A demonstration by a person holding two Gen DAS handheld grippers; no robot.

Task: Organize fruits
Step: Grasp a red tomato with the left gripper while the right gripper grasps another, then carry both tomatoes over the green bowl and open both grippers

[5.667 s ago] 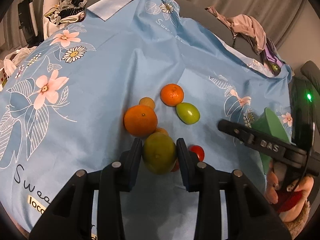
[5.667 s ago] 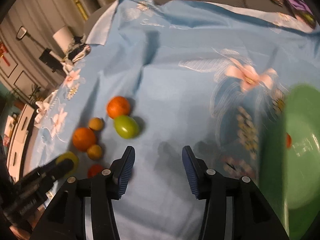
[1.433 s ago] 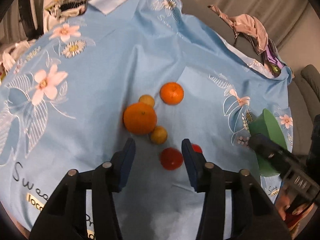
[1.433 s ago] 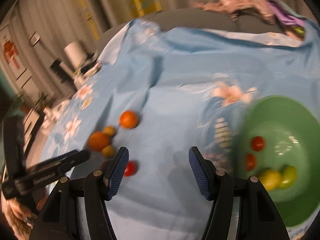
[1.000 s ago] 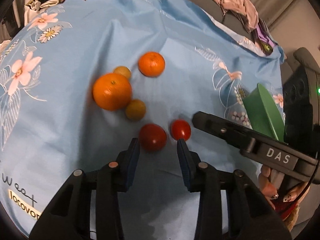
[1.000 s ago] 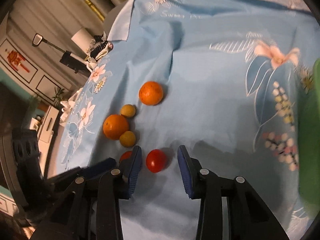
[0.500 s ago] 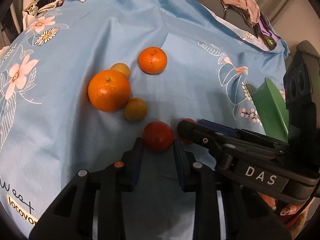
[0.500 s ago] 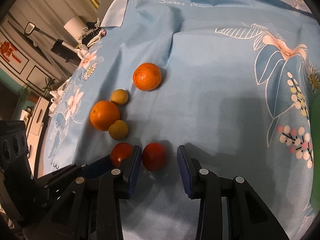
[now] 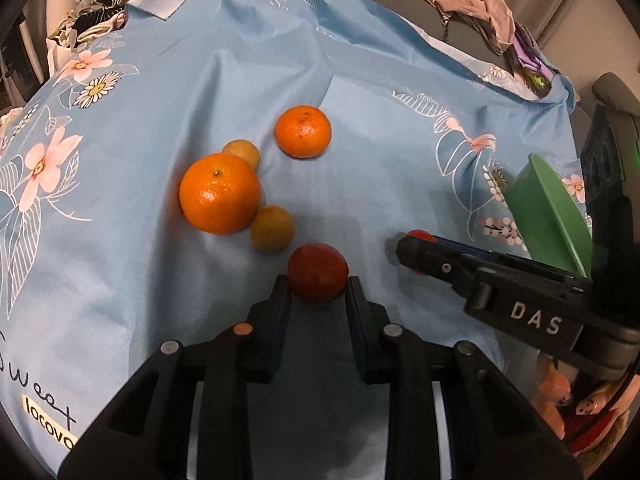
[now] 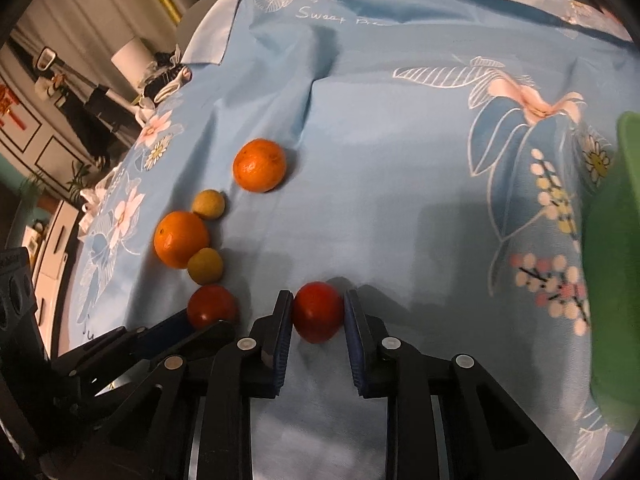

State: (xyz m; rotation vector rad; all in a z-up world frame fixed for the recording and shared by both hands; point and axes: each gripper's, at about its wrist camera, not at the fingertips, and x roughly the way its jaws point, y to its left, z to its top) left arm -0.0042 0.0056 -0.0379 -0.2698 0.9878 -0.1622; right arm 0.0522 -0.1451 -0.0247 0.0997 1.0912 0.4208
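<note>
Several fruits lie on a blue floral cloth [image 9: 160, 280]. My left gripper [image 9: 318, 292] has its fingers closed against a dark red tomato [image 9: 318, 272], which also shows in the right wrist view [image 10: 212, 306]. My right gripper [image 10: 317, 314] has its fingers closed against a second red tomato [image 10: 318, 311], barely visible in the left wrist view [image 9: 418, 235]. Both tomatoes rest on the cloth. A large orange [image 9: 219, 199], a smaller orange [image 9: 303, 131] and two small yellowish fruits [image 9: 272, 228] [image 9: 241, 153] lie beyond. A green bowl [image 9: 548, 216] sits at the right.
The green bowl's rim [image 10: 612, 272] fills the right edge of the right wrist view. Clothes [image 9: 480, 4] are piled at the far edge of the table. Household clutter [image 10: 100, 92] stands off the table's left side.
Both grippers have moved forward and narrowed onto the two tomatoes. The fingers now touch the fruits' sides. The other fruits have not moved.
</note>
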